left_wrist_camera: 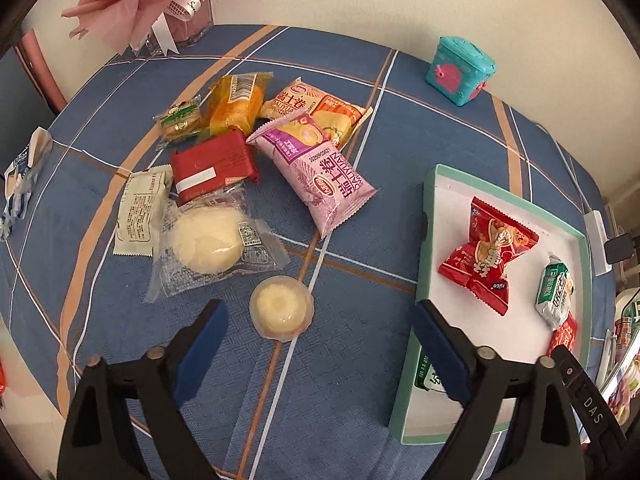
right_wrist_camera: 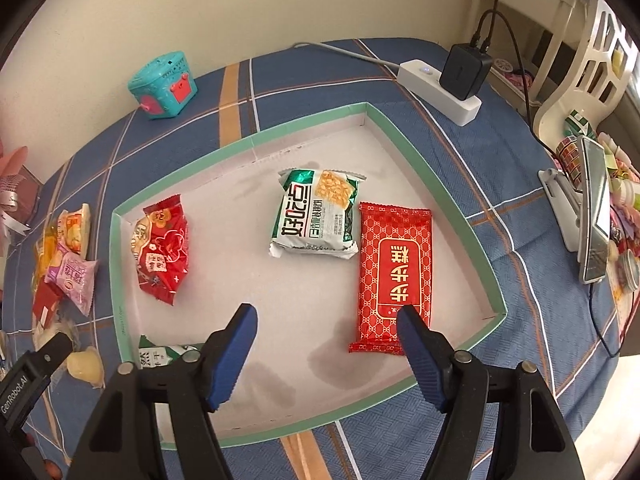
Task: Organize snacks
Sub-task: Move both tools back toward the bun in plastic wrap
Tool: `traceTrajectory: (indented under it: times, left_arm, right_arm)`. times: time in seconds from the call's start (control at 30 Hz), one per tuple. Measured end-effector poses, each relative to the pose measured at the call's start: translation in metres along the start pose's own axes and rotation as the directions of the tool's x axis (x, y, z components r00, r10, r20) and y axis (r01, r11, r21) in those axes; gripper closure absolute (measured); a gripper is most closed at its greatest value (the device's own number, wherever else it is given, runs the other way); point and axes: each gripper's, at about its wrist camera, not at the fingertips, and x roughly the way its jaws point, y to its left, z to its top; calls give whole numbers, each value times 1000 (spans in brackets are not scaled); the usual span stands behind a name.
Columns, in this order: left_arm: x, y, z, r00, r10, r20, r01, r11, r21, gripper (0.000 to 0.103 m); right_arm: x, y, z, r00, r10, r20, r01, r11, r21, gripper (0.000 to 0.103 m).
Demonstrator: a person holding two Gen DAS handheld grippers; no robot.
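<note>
Fingers wide and empty on the left gripper [left_wrist_camera: 316,344], poised over the jelly cup [left_wrist_camera: 281,307] at twelve o'clock on the worktop [left_wrist_camera: 360,400]. Right gripper [right_wrist_camera: 326,344] spread too, nothing held, hovering inside the tray [right_wrist_camera: 460,224], red flat packet [right_wrist_camera: 394,276] at one o'clock. Looks like the pick step: next move calls for dropping down and straddling that cup
</note>
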Motion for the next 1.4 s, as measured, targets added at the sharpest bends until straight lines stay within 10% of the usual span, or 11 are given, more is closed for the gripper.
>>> traceTrajectory:
  times: [0.23, 0.67, 1.4]
  left_arm:
    - [0, 2, 1, 1000, -1, 13, 2, 1000, -10, 7]
    - [-3, 30, 10, 998, -65, 17, 66, 995, -77, 5]
    - [0, 137, 36, 999, 33, 13, -30, 978, -207, 5]
  right_arm:
    - [0, 1, 0, 1000, -3, 16, 3, 1000, -10, 0]
    - [-4, 10, -3, 996, 84, 33, -84, 996, -1, 0]
    - [-24, 102, -18, 963, 259, 69, -244, 955, -166, 0]
